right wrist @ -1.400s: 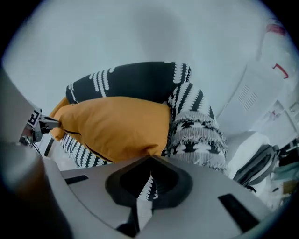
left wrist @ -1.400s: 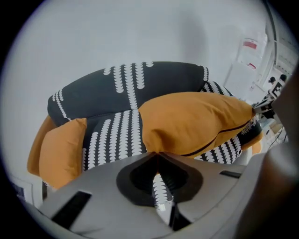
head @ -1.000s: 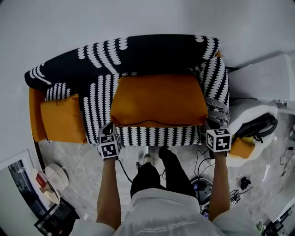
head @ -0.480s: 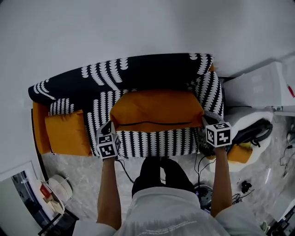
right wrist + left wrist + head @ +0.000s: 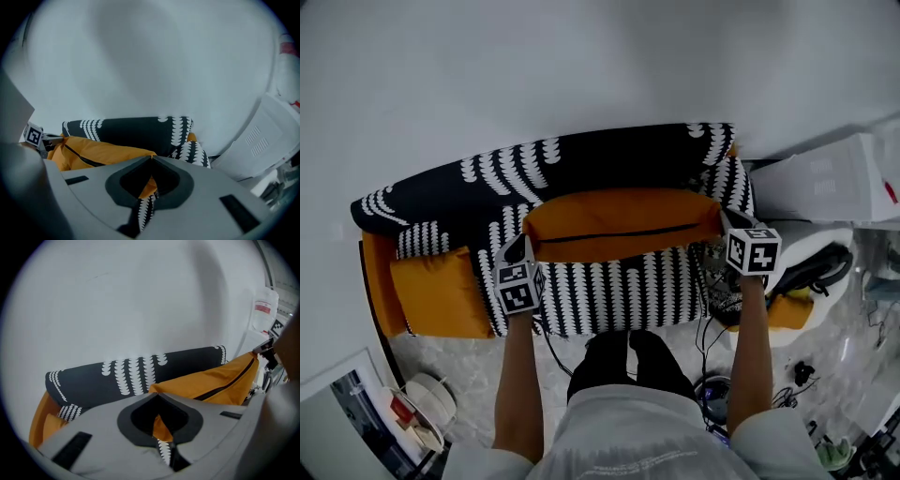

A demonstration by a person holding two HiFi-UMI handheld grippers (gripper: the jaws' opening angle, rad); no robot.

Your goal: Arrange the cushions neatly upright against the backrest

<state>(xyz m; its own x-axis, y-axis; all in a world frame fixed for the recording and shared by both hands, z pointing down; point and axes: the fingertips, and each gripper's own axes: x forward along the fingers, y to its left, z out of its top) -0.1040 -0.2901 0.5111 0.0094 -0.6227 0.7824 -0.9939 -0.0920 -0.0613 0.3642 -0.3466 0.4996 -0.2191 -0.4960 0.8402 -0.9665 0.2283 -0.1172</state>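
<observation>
A large orange cushion (image 5: 623,220) with a dark zip hangs over the seat of a black sofa with white leaf print, its backrest (image 5: 581,159) just behind it. My left gripper (image 5: 525,251) is shut on the cushion's left corner, and my right gripper (image 5: 724,223) is shut on its right corner. In the left gripper view, orange fabric (image 5: 215,380) runs right from the closed jaws (image 5: 159,420). The right gripper view shows the cushion (image 5: 103,152) stretching left from the pinched corner (image 5: 150,180). A smaller orange cushion (image 5: 441,291) lies flat at the sofa's left end.
A patterned cushion (image 5: 729,183) leans in the sofa's right corner. A white boxy unit (image 5: 825,178) stands to the right, with a bag and cables (image 5: 797,281) on the floor below it. Small items (image 5: 412,412) sit at the lower left. A white wall is behind the sofa.
Both grippers have carried the large orange cushion up off the seat and toward the backrest. It now shows its zipped edge instead of its broad face.
</observation>
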